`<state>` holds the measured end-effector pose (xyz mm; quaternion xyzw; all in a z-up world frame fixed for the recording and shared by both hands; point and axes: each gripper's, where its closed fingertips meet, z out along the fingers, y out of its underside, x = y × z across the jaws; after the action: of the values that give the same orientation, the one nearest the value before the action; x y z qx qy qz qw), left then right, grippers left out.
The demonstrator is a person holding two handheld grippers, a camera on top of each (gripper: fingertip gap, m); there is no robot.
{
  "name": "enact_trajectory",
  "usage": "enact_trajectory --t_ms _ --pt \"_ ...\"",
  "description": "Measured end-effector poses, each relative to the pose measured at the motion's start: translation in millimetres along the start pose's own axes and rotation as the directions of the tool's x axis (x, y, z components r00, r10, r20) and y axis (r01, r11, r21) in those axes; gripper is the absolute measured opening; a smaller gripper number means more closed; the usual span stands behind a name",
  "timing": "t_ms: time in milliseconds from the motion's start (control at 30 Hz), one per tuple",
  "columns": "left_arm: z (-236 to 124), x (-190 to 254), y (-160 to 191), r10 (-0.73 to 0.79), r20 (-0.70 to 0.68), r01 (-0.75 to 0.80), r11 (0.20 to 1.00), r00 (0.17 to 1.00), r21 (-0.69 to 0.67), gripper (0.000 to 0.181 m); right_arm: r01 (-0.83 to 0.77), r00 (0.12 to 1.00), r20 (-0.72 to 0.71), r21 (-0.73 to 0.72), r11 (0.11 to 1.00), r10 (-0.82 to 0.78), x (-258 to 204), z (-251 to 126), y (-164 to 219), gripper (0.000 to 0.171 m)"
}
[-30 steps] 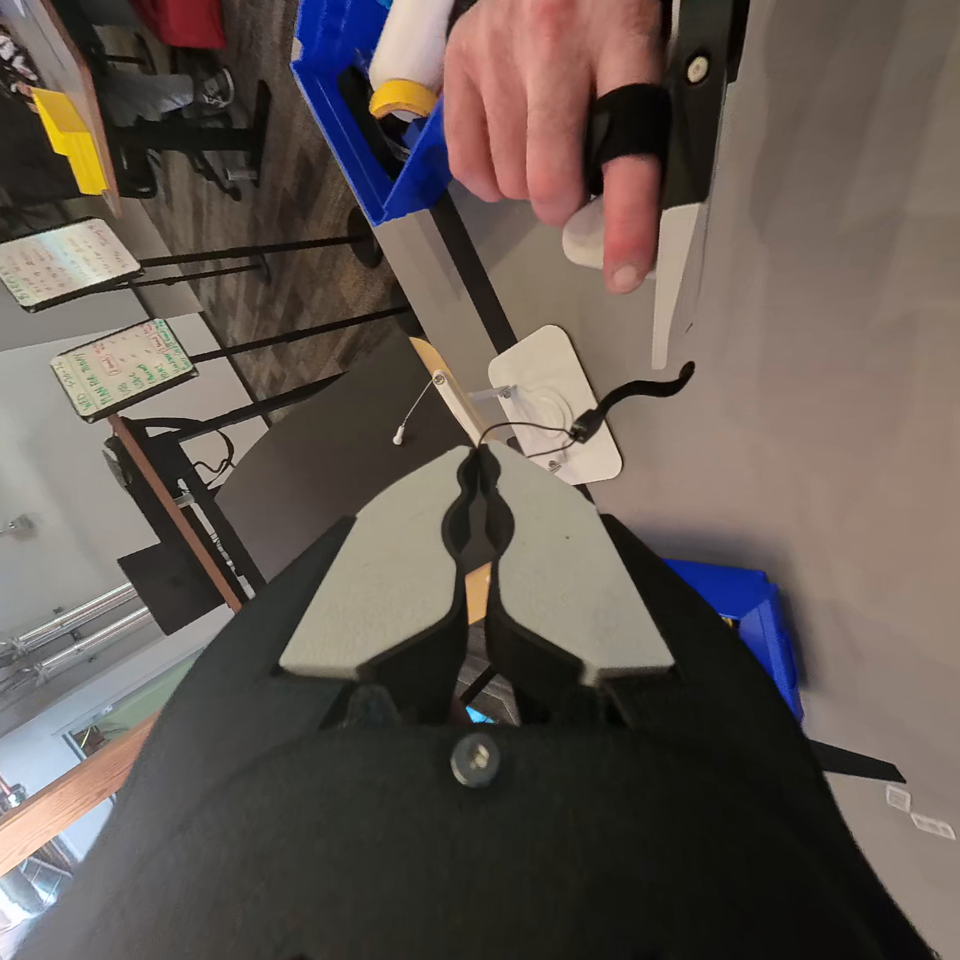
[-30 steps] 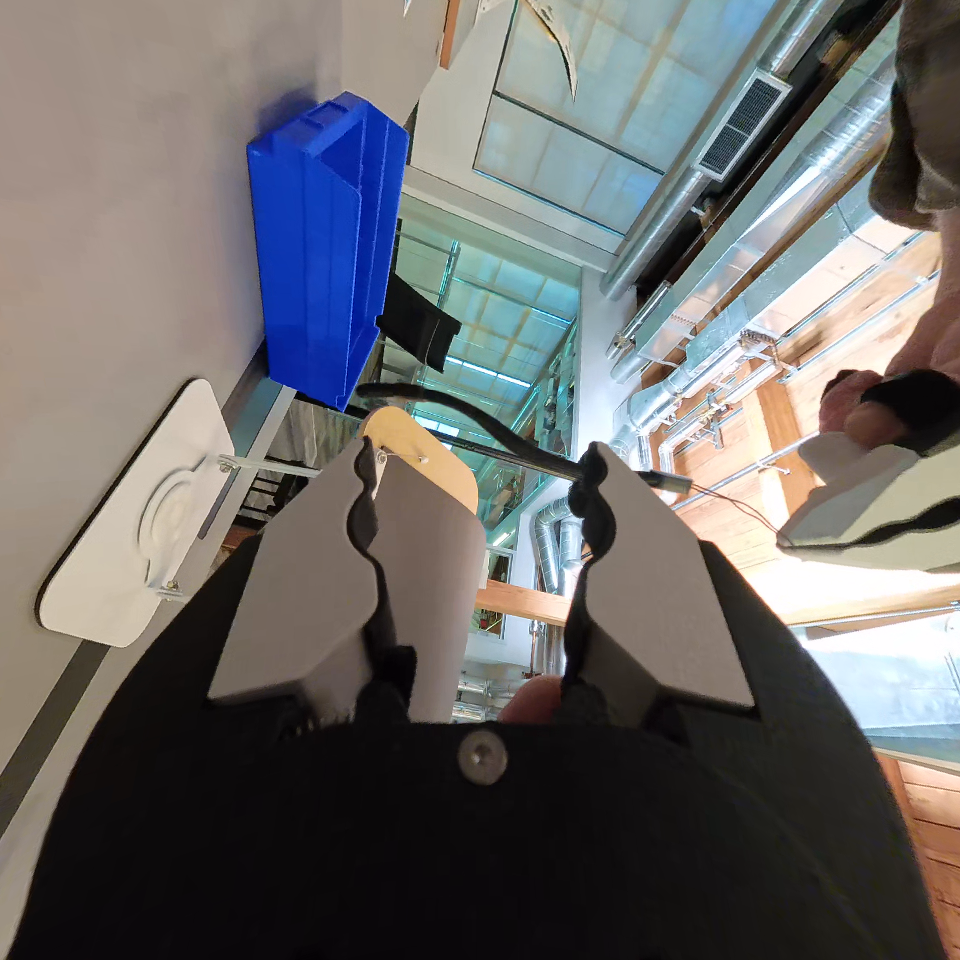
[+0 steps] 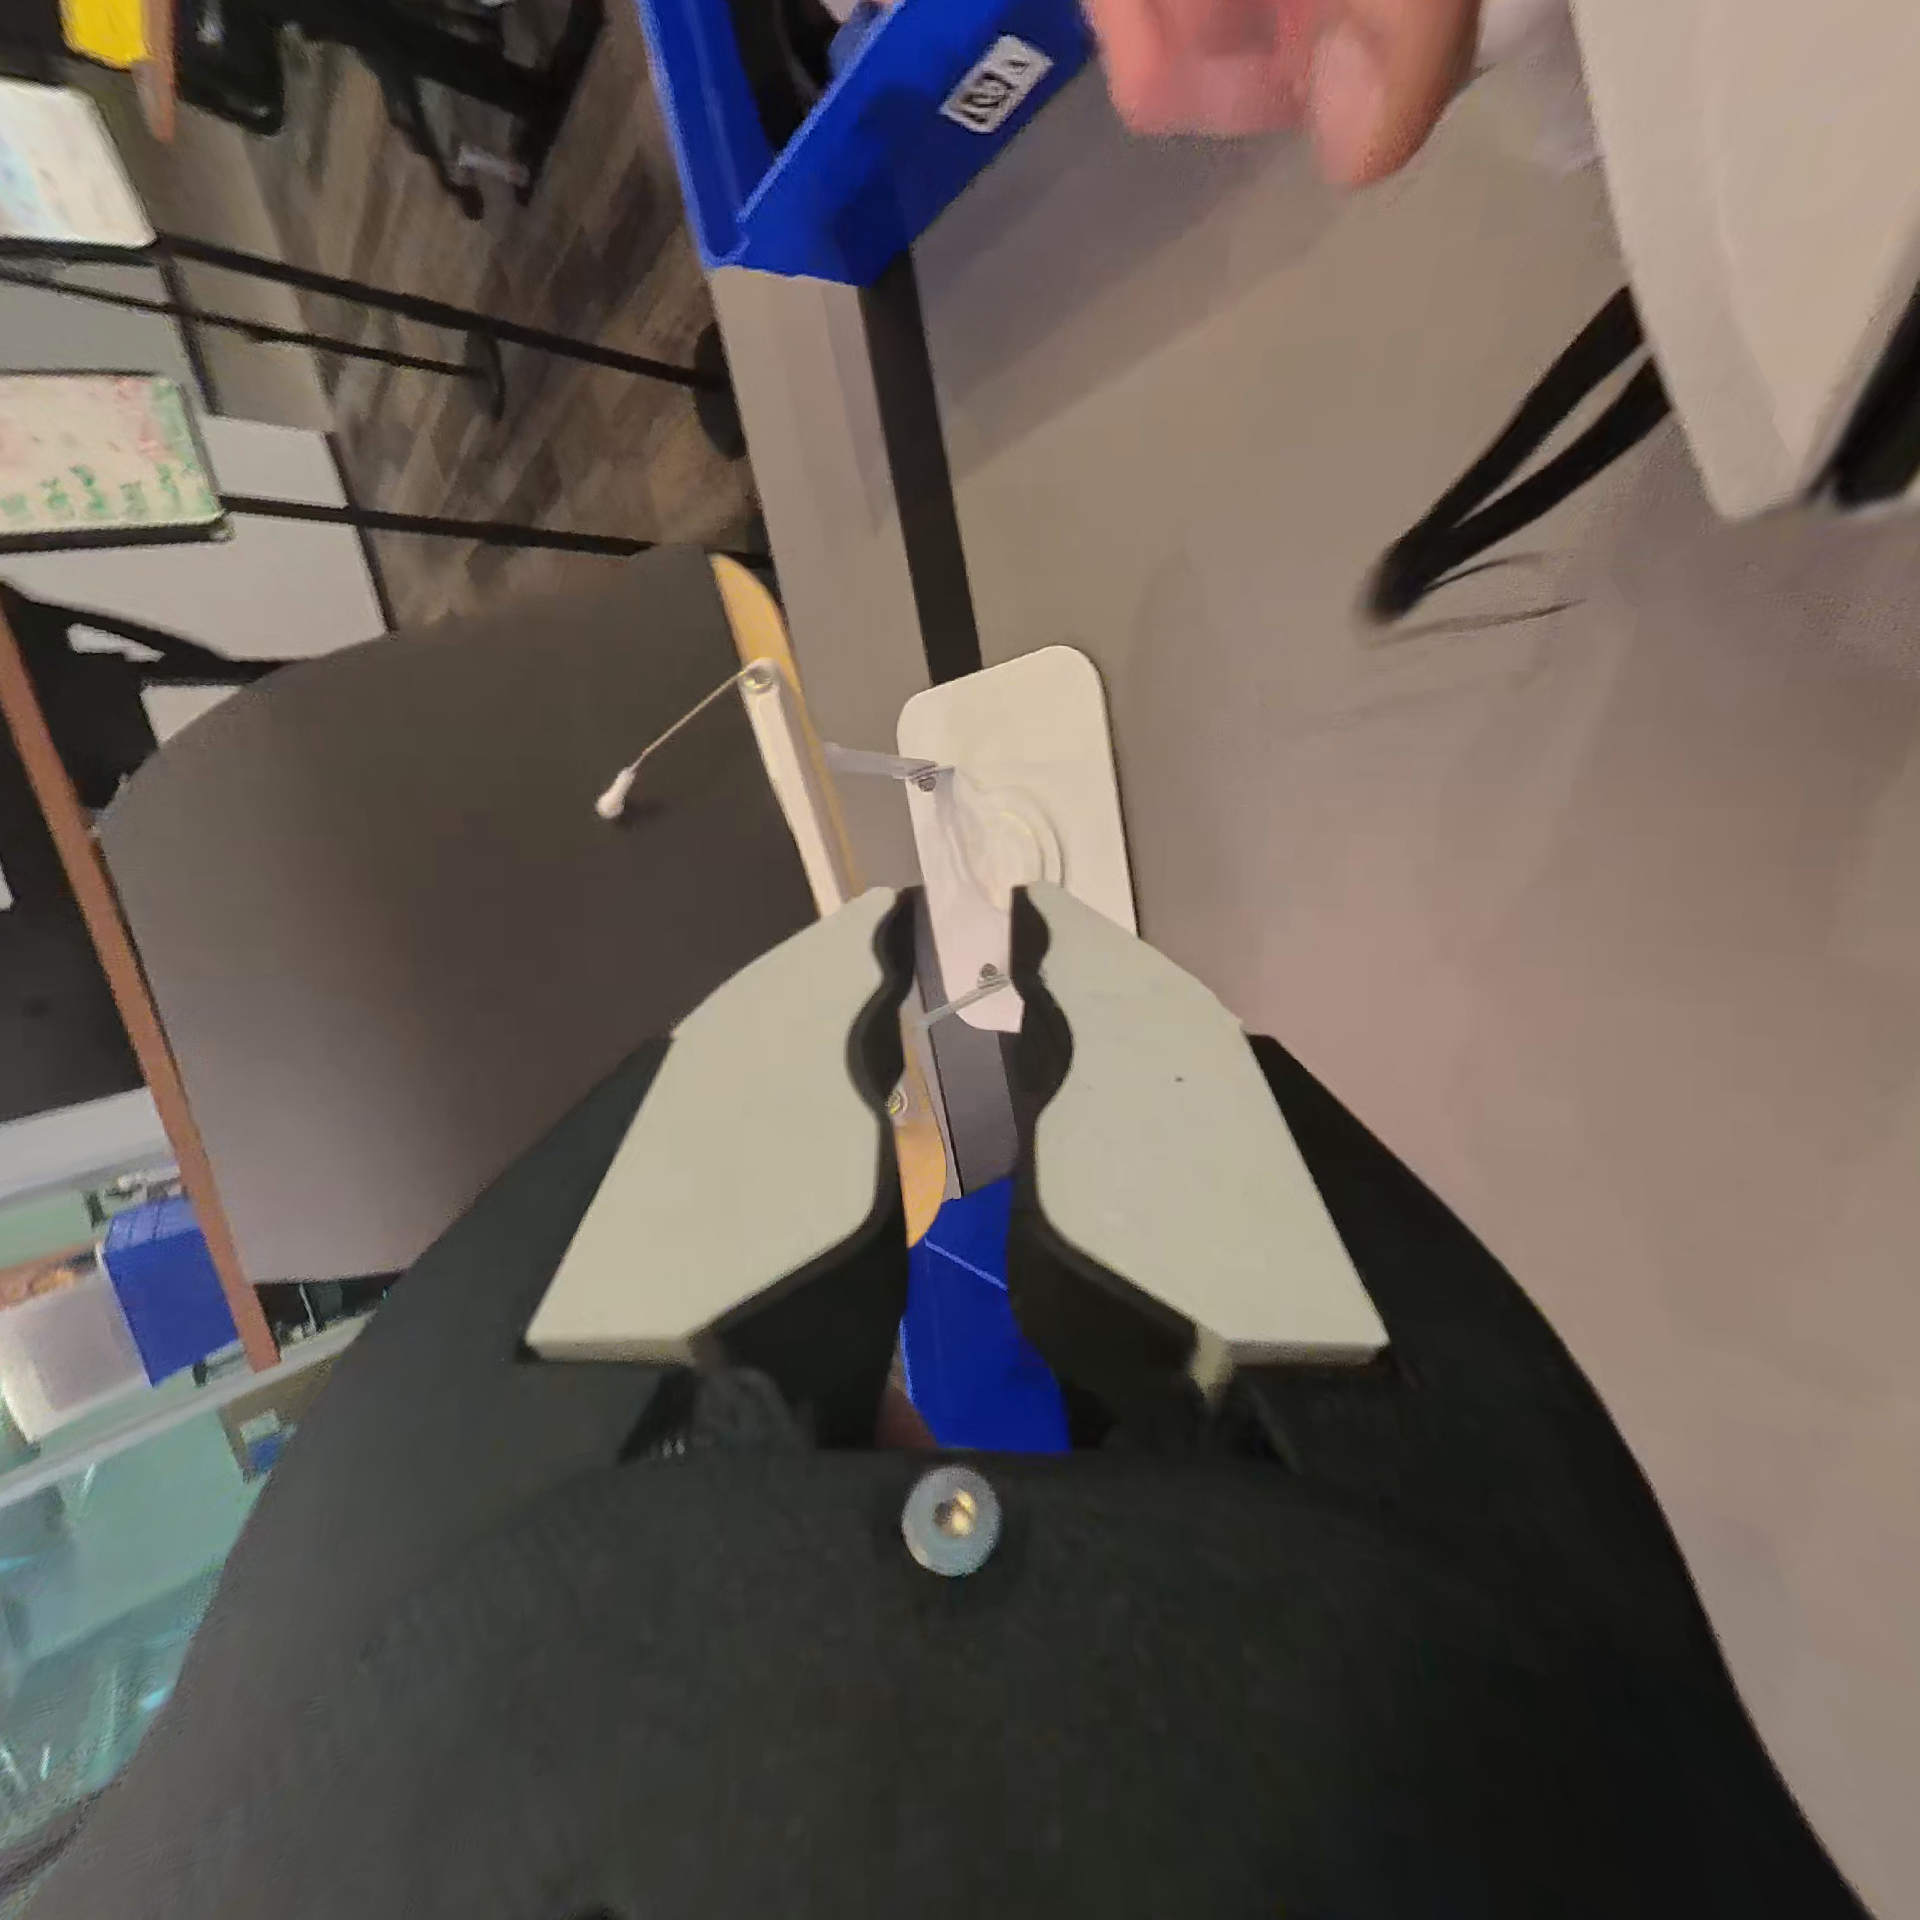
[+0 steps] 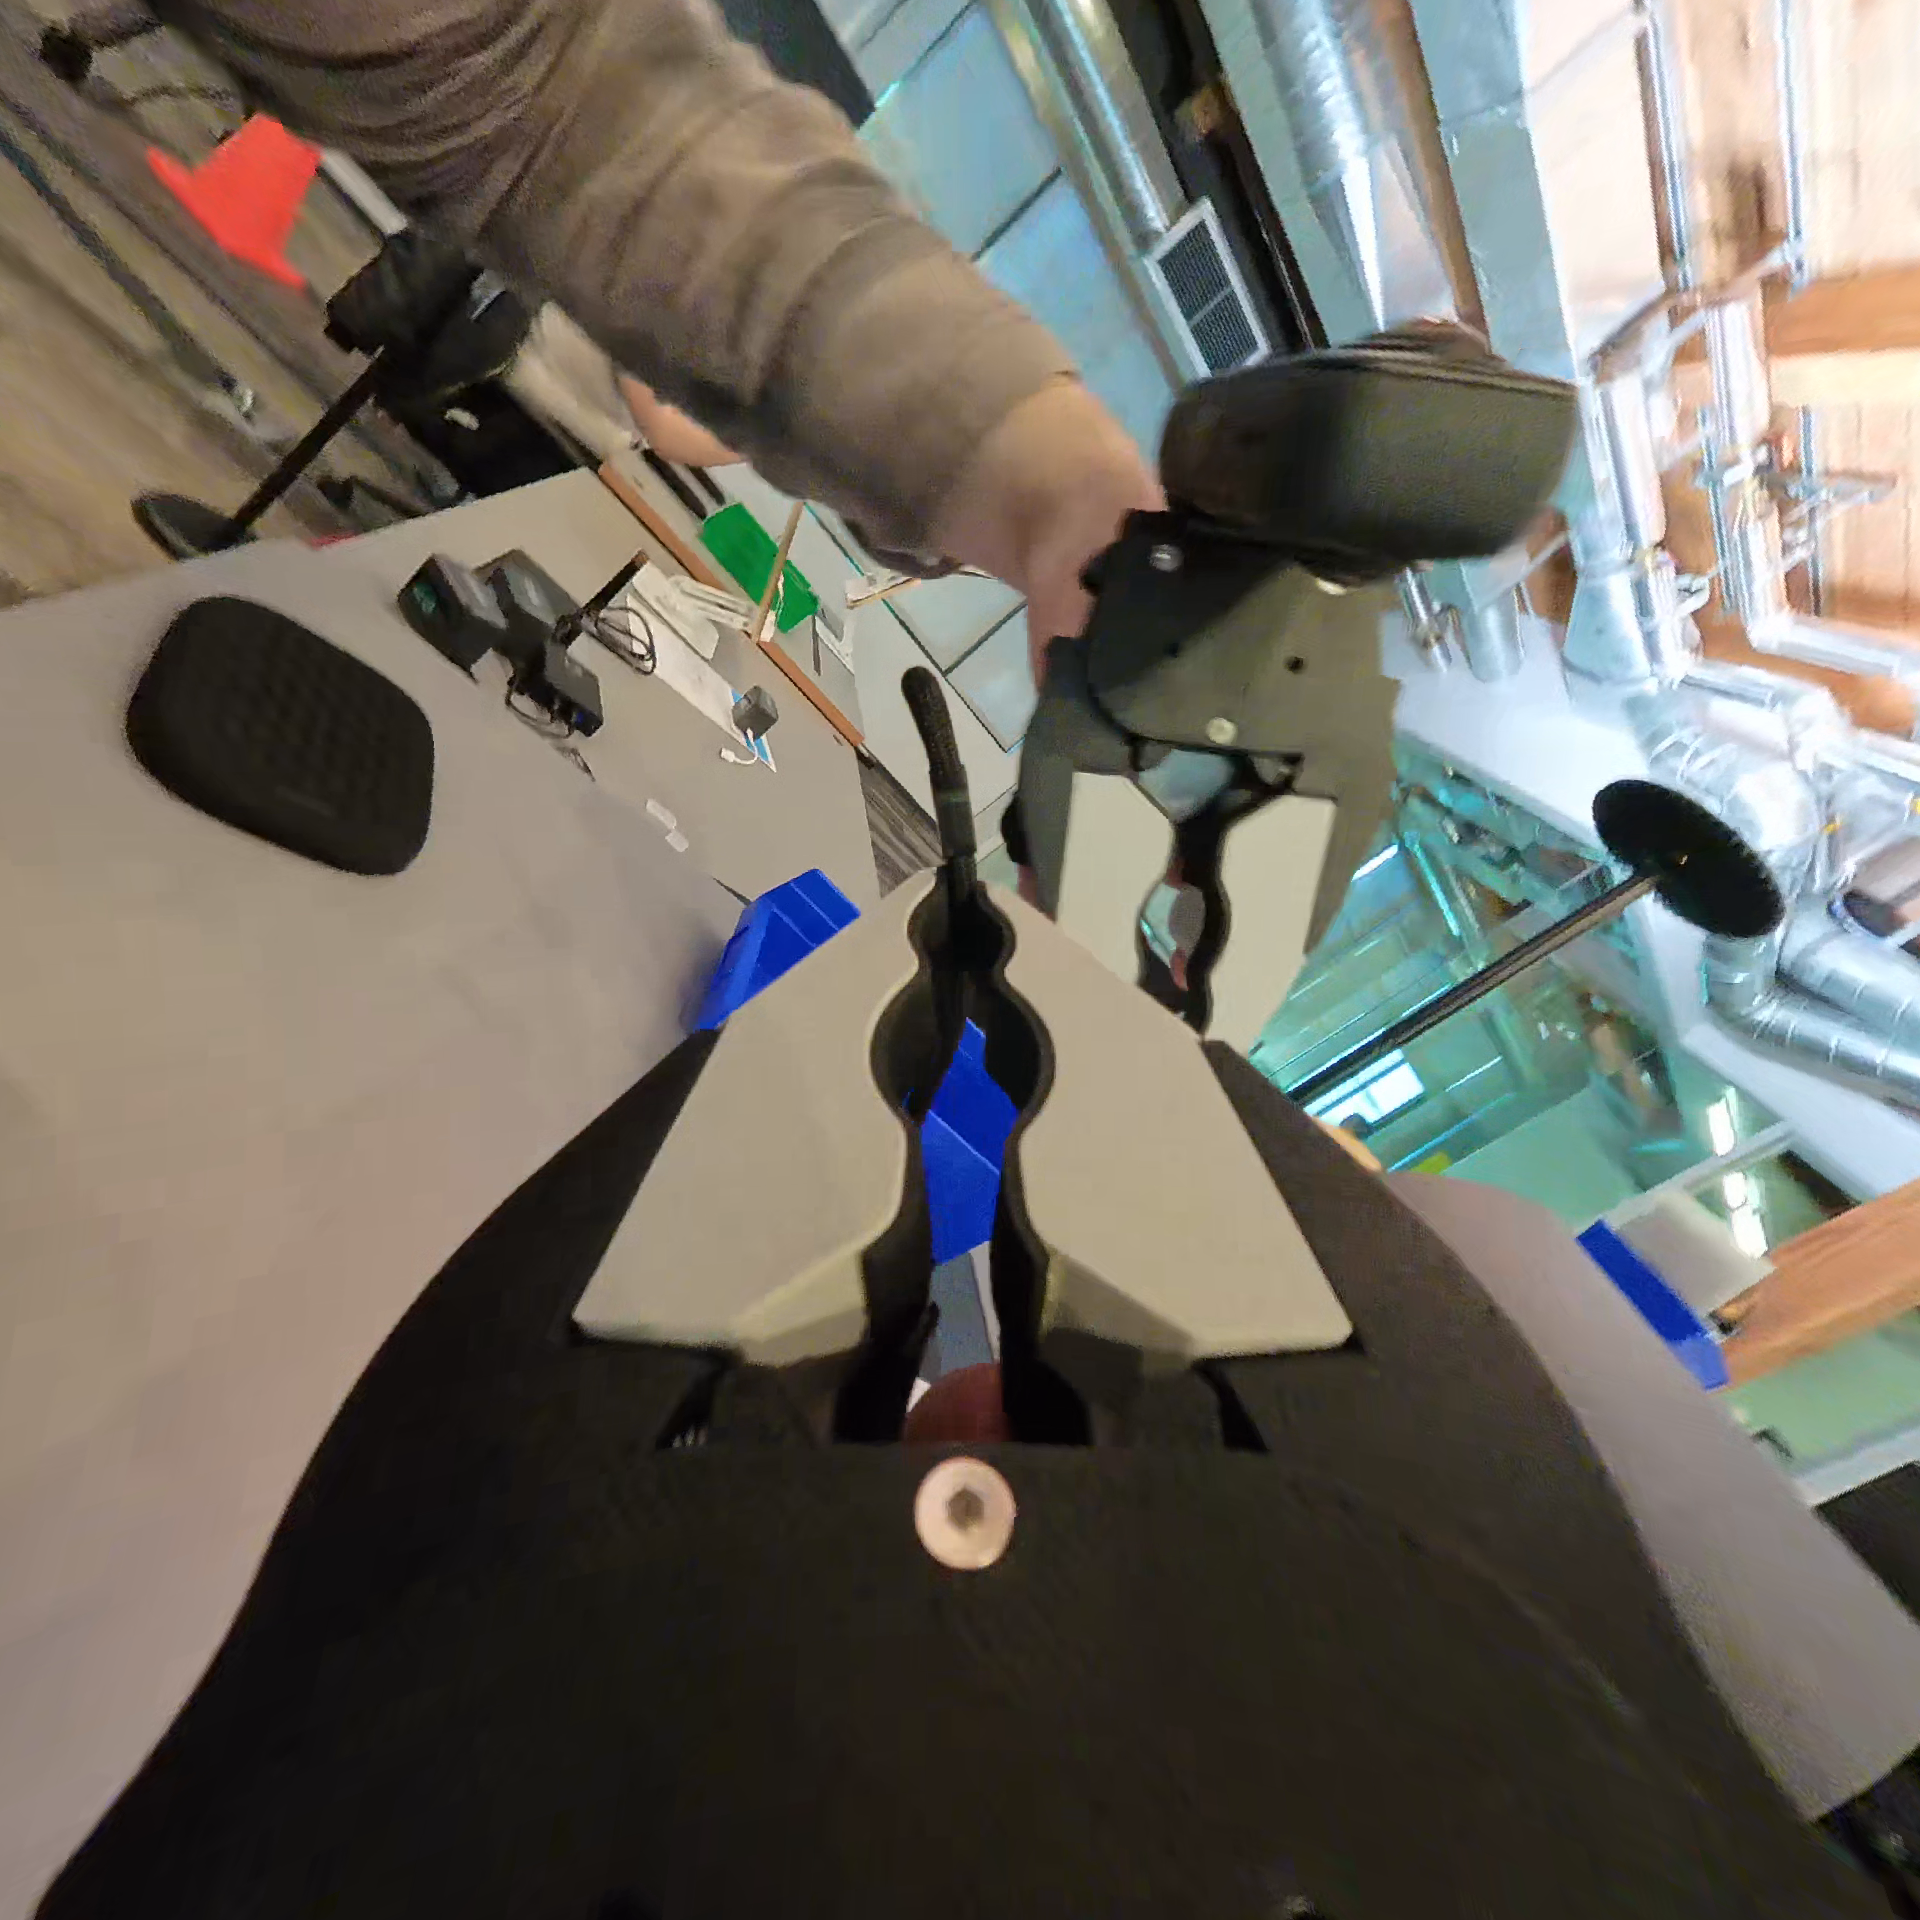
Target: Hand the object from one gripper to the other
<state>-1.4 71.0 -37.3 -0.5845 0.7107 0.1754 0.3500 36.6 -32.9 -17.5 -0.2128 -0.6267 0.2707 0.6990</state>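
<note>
The object is a thin black flexible strip point(image 4: 940, 769). My right gripper point(image 4: 961, 896) is shut on it, and its free end sticks up past the fingertips. My left gripper point(image 3: 961, 906) is open by a narrow gap and holds nothing. In the right wrist view the left gripper point(image 4: 1184, 997) hangs just beyond and to the right of the strip, held by a hand in a grey sleeve point(image 4: 727, 239). In the left wrist view a white finger point(image 3: 1766, 260) of the right gripper is at the top right, with the blurred black strip point(image 3: 1507, 488) hanging under it.
A grey table point(image 3: 1455, 935) has a white plate point(image 3: 1023, 769) at its edge and blue bins point(image 3: 883, 156) nearby. A black pad point(image 4: 281, 738), small electronics point(image 4: 520, 634) and a blue bin point(image 4: 779, 935) are on the table. Stands point(image 3: 416, 301) are on the floor. The grippers' ends are close to 11 cm from one another.
The strip has passed from my left gripper to my right. The left jaws have opened and let go; the right jaws have shut on it. Both grippers have swung apart.
</note>
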Motion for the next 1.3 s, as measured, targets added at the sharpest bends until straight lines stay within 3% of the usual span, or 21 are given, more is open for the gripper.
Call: enact_trajectory --t_ms 33,167,367,500,600,933,1100,1300 --pt "-1 -4 3 -0.035 0.028 0.035 0.999 0.999 0.012 0.022 -0.038 0.999 -0.012 0.002 0.999 0.038 6 -2 2 0.000" --pt "-23 -17 3 -0.110 0.142 0.096 0.990 0.984 0.101 0.035 -0.168 0.984 -0.058 -0.024 0.986 0.166 26 -6 15 0.000" --pt "-68 -4 -57 -0.090 0.208 0.019 0.947 0.974 0.322 0.028 -0.294 0.954 -0.091 -0.096 0.951 0.286 39 -7 35 0.000" --pt "-63 12 -83 0.011 0.220 -0.078 0.950 0.975 0.302 0.022 -0.288 0.957 -0.078 -0.150 0.946 0.279 33 -3 41 0.000" --pt "-55 14 -86 0.039 0.225 -0.102 0.956 0.973 0.276 0.004 -0.284 0.959 -0.074 -0.151 0.947 0.275 31 -2 38 0.000" --pt "-55 7 -87 0.035 0.227 -0.101 0.953 0.973 0.287 0.002 -0.290 0.954 -0.113 -0.120 0.949 0.277 39 -3 36 0.000" --pt "-54 9 -86 0.033 0.207 -0.094 0.951 0.978 0.294 0.003 -0.330 0.941 -0.081 -0.011 0.944 0.328 41 -8 19 0.012" --pt "-51 14 -90 0.037 0.186 -0.095 0.946 0.982 0.309 0.003 -0.289 0.955 -0.085 -0.052 0.956 0.284 37 -6 20 0.002"
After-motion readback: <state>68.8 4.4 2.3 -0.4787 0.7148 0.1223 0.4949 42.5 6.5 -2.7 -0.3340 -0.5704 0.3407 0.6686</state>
